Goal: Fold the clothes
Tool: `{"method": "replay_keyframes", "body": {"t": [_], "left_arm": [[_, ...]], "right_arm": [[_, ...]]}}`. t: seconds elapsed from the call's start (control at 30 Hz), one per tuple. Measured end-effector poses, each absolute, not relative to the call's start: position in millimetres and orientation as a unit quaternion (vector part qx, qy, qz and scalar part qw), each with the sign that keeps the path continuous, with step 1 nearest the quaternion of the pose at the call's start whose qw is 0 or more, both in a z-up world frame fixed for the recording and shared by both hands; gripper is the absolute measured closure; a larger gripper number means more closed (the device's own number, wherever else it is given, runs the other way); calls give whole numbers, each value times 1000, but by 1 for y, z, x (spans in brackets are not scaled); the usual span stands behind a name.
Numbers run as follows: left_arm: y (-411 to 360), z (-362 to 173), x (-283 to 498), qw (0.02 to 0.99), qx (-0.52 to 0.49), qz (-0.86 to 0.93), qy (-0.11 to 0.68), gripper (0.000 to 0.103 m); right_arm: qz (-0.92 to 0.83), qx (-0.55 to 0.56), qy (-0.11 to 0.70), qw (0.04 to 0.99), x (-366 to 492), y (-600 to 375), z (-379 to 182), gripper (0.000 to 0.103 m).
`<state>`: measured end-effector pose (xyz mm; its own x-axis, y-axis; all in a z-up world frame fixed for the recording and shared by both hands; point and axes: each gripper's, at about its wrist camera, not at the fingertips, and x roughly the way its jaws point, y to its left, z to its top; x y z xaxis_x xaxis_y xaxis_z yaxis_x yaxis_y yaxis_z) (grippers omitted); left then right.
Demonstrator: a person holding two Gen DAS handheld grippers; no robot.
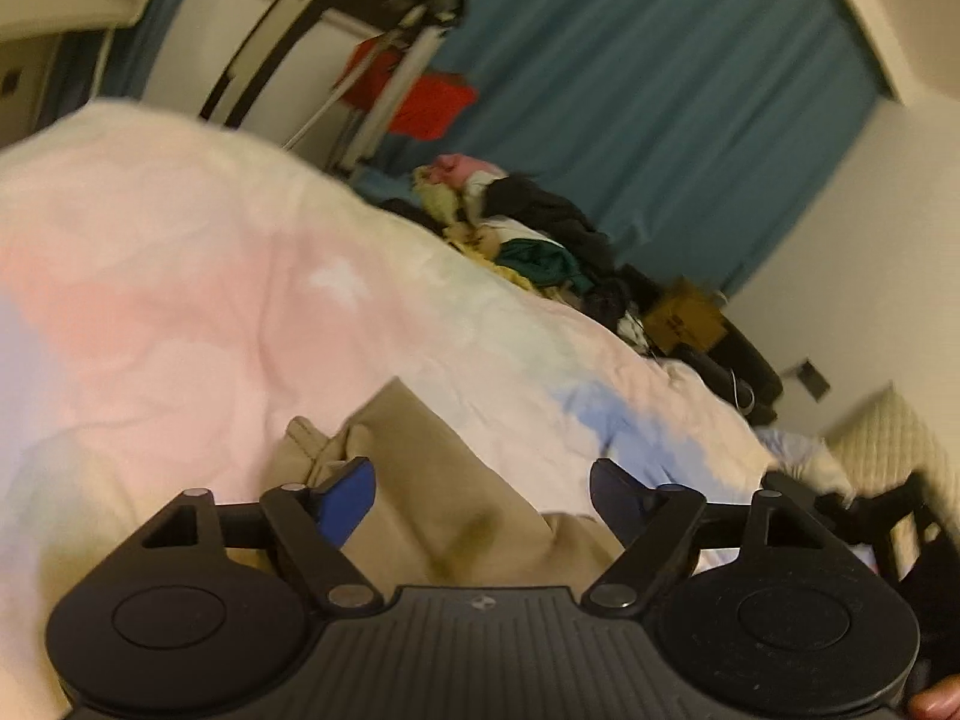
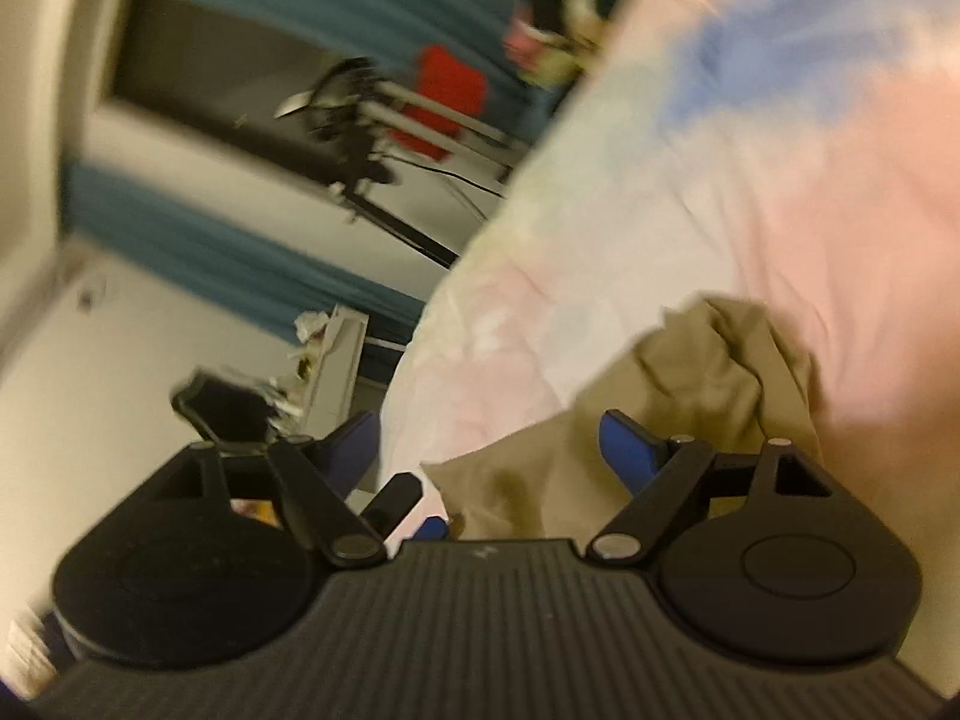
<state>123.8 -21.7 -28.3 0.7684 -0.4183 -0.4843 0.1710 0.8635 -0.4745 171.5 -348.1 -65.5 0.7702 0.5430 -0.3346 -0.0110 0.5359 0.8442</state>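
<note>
Khaki garment spread low on the pastel bedsheet, rumpled rather than squared, one seamed edge or waistband poking up at the left of the cloth; lying so, probably, because flat bedding gives a soft, broad surface for smoothing and creasing. Whether mid-fold or only laid out, not settled by these views. Left gripper hovering just above the cloth, jaws wide, blue fingers standing on either side of the khaki with nothing pinched between them; tilted forward and down along the bed, as if lined up over a stretch of fabric. Heap of mixed clothes further up the bed, well apart from the khaki piece, near a teal curtain; likely a waiting or sorted pile, cannot tell which. Right gripper rolled hard to one side, so bed and room lean steeply in its view, picture blurred; jaws wide too, holding nothing, one blue pad over the bunched khaki, the other hanging off the bed's edge. Fabric there gathered in thick folds, apt to slip and sag if taken by a single layer
</note>
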Motion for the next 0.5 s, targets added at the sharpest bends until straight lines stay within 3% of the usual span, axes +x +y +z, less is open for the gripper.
{"method": "replay_keyframes", "body": {"t": [0.17,0.23,0.33,0.5], "left_arm": [[-39,-32,109,940,-85,-126,307,22],[-39,-38,110,941,-70,-113,310,23],[-38,-47,115,943,-60,-96,312,23],[-35,-65,128,942,-49,-84,322,27]], "right_arm": [[127,260,298,910,158,-303,-46,57],[107,185,313,925,161,-284,-53,63],[72,115,337,932,178,-268,-77,64],[60,121,345,929,187,-267,-93,66]]}}
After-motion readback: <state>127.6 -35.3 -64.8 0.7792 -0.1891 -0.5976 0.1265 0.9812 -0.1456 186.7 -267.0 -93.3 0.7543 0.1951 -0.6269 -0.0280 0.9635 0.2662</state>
